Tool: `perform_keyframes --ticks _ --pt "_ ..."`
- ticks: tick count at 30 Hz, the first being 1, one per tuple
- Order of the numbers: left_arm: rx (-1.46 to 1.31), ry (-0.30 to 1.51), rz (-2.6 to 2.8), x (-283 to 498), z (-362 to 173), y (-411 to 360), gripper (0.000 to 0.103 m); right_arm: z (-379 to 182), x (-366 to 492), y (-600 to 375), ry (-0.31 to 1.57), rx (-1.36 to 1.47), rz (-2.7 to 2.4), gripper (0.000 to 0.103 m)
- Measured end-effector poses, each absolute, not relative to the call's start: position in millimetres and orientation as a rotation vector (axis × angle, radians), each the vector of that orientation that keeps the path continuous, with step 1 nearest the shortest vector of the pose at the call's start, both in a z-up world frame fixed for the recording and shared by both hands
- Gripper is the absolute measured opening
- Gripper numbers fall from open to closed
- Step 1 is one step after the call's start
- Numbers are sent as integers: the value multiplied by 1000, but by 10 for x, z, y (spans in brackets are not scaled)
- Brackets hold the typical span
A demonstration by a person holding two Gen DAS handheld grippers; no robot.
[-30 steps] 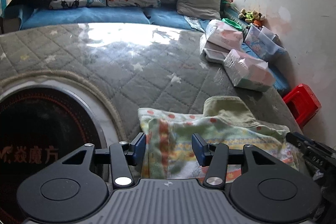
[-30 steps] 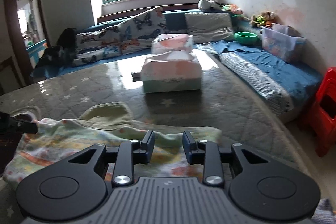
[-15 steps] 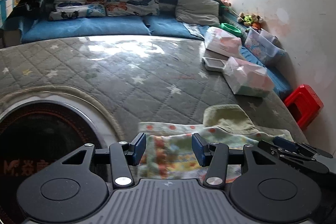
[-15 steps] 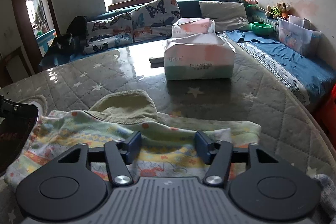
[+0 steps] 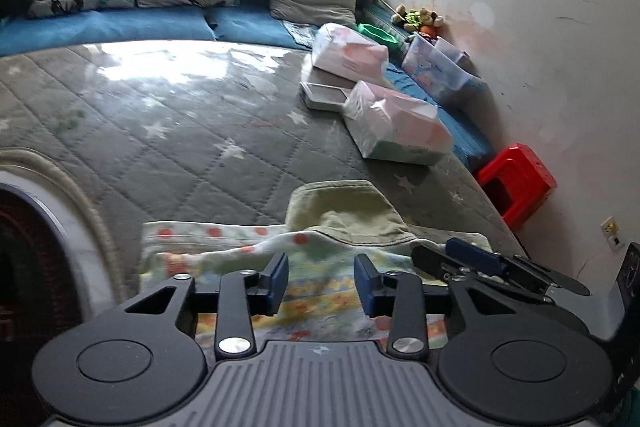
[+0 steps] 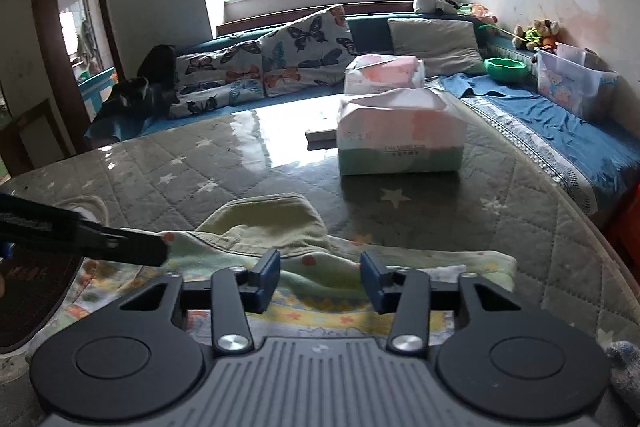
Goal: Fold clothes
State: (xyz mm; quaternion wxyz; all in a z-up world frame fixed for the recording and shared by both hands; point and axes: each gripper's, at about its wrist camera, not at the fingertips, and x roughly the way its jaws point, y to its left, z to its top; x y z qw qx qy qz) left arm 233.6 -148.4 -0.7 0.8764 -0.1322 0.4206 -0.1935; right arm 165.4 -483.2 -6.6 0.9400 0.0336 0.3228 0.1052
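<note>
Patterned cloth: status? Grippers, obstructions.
Left gripper open, right gripper open, both over the patterned cloth, neither gripping. Cloth lies rumpled on the quilted table, olive garment alongside. Tissue pack well beyond, not obstructing.

Garment (image 6: 304, 291) on table (image 6: 200, 179), tissue packs (image 6: 400, 143) behind it.

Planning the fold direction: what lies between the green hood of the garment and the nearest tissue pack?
Only bare quilted table cover, with a white star printed on it, between the hood and the tissue pack; clearest in the right wrist view.
</note>
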Motion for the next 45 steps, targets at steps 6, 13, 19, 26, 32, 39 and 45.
perform_keyframes --ticks 6,13,19,26,32,39,45 --pt "-271 905 -382 2454 -147 -1516 35 -193 1794 -4790 692 60 199 40" --pt "-253 895 -375 2390 -132 -1501 38 -106 1653 -4747 682 25 211 63" --pt "-222 876 -376 2226 -69 -1503 41 -44 1429 -4723 691 9 242 68" --pt "-186 860 -369 1984 -28 -1502 44 -41 1097 -4639 699 -38 268 78" --pt "-156 847 -352 1722 -40 -1433 48 -70 806 -4589 706 -71 268 83" --pt "-132 834 -332 1453 -112 -1302 49 -106 618 -4576 707 -56 249 92" --pt "-129 823 -317 1350 -128 -1249 57 -118 527 -4542 704 -56 240 102"
